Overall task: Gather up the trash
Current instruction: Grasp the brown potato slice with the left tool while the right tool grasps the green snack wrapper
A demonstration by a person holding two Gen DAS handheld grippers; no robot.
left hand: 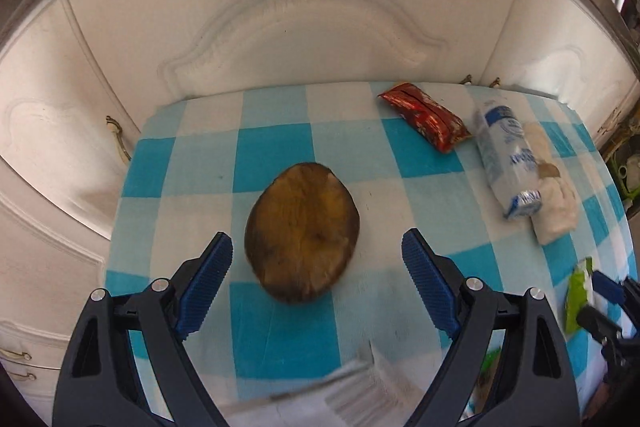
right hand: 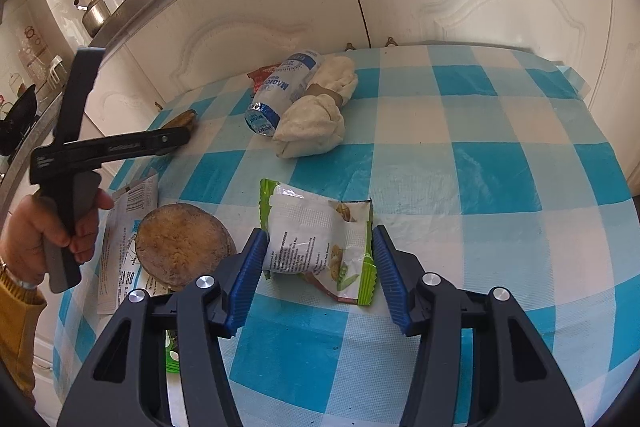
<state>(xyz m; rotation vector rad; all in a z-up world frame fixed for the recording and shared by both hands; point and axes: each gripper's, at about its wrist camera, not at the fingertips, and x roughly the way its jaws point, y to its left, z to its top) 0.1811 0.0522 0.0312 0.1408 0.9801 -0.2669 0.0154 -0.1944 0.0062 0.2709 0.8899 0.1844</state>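
Observation:
My right gripper (right hand: 319,233) is shut on a green and white snack wrapper (right hand: 320,243) lying on the checked tablecloth (right hand: 460,187), a blue pad against each side; the same wrapper (left hand: 578,293) and right gripper (left hand: 600,301) show at the edge of the left wrist view. My left gripper (left hand: 316,239) is open, hovering over a brown oval piece (left hand: 302,235) with nothing between its pads. From the right wrist view, a hand holds the left gripper (right hand: 176,139) level, its tips near that brown piece (right hand: 185,119). A red wrapper (left hand: 426,121), a white and blue plastic packet (left hand: 506,155) and crumpled white tissue (left hand: 556,203) lie further back.
A brown round disc (right hand: 184,247) rests on a white printed paper wrapper (right hand: 124,227) near the table's left edge. White cabinet doors (left hand: 300,27) stand close behind the table. A kettle (right hand: 96,7) and pots sit on the counter above.

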